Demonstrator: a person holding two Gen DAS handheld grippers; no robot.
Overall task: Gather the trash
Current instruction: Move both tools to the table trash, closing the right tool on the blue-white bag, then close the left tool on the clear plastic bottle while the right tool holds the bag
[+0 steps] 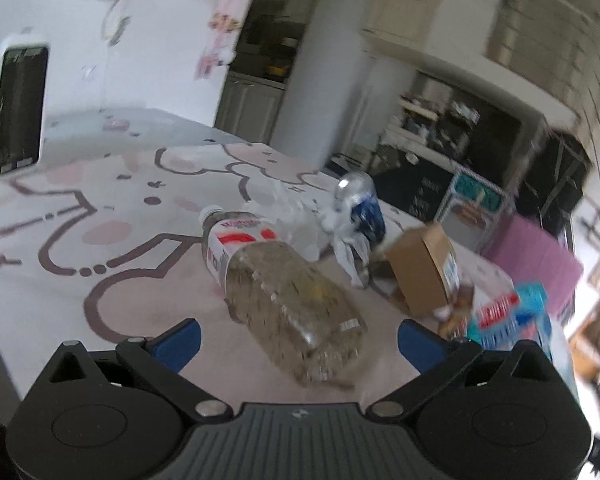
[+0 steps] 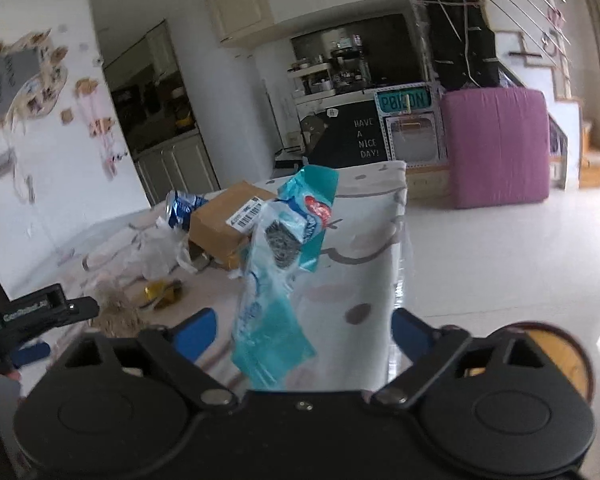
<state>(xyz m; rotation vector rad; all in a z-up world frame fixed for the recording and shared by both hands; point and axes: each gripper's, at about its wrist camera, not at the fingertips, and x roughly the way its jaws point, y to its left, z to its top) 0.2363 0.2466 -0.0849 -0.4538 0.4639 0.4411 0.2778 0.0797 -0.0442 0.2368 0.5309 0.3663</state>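
Left gripper (image 1: 299, 343): my jaws stand wide apart, blue pads on either side of the base end of a clear plastic bottle (image 1: 284, 292). The pads do not press on it. The bottle lies on its side on the patterned table cover (image 1: 100, 240), cap end away from me, red-and-white label near the neck.

Right gripper (image 2: 302, 334): jaws also spread, nothing clamped. A teal and clear plastic wrapper (image 2: 276, 280) sits between and ahead of the pads; I see no pad pressing on it, and I cannot tell whether it rests on the table or is off it. The view is blurred.

Further out, right wrist view: a small yellow scrap (image 2: 162, 294) lies on the cover, to the left of the wrapper. In the left wrist view, crumpled white plastic (image 1: 320, 220) lies just past the bottle's neck. Touching it on the far side lies a blue-and-silver can (image 1: 362, 204), dented. To the right of these, a brown cardboard box (image 1: 424, 272) with a barcode label, tipped at an angle. At the right edge of the left wrist view the teal wrapper appears again, blurred.

Beyond the table: a pink upright mattress (image 2: 498, 144) on the floor, and a black board (image 2: 354, 140) with white lettering.
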